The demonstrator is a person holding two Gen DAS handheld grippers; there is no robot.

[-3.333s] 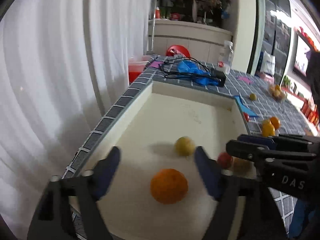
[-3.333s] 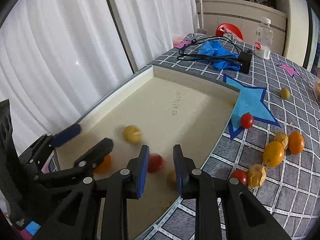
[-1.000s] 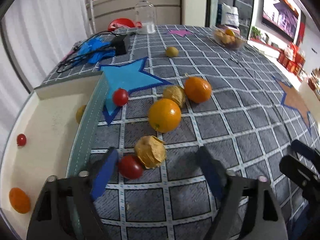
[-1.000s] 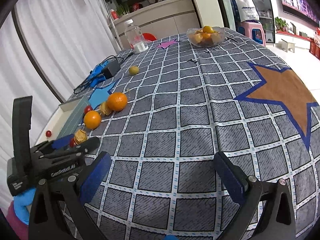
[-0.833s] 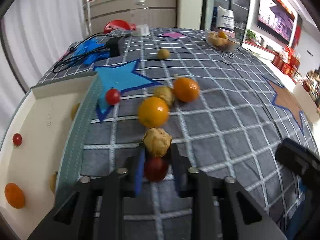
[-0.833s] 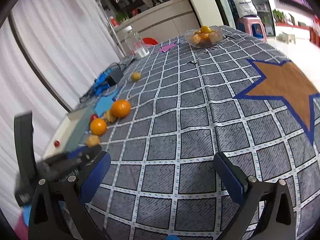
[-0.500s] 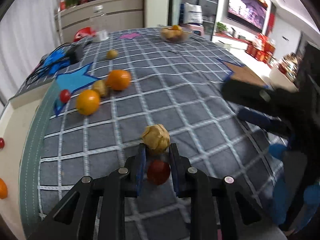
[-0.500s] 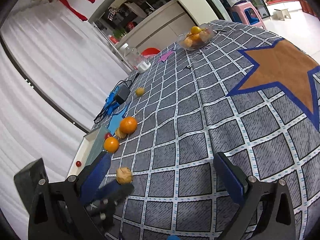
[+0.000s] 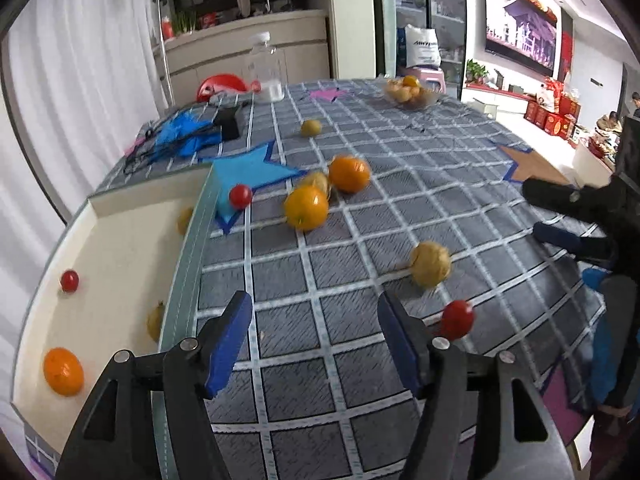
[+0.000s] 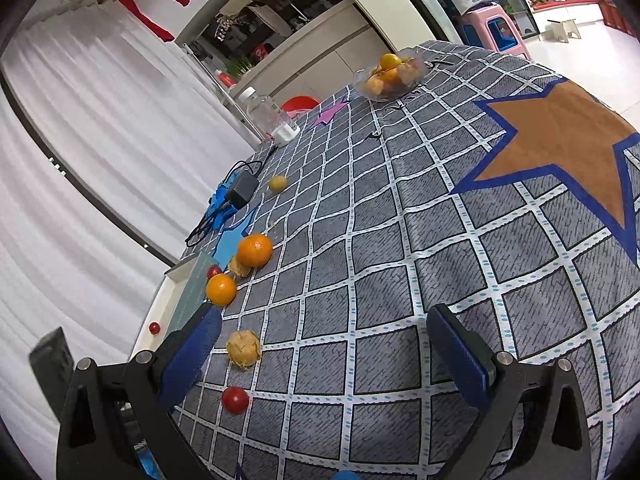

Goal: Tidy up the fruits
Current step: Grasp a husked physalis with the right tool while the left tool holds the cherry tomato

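My left gripper is open above the checked cloth, its jaws still opening with nothing between them. A red cherry tomato lies on the cloth just right of its right finger, with a husked yellow fruit beyond it. Two oranges, another husked fruit and a second tomato sit near the cream tray. My right gripper stands wide open over bare cloth, with the tomato and husked fruit by its left finger.
The tray holds a small tomato, an orange and yellow fruits. A glass bowl of fruit, a plastic bottle, a black adapter with blue cloth and a lone yellow fruit stand farther back. The table edge runs close on the right.
The left gripper, shut on the red tomato half a second ago, has opened and swung back toward the tray; the tomato now lies on the cloth. The right gripper has stayed put.
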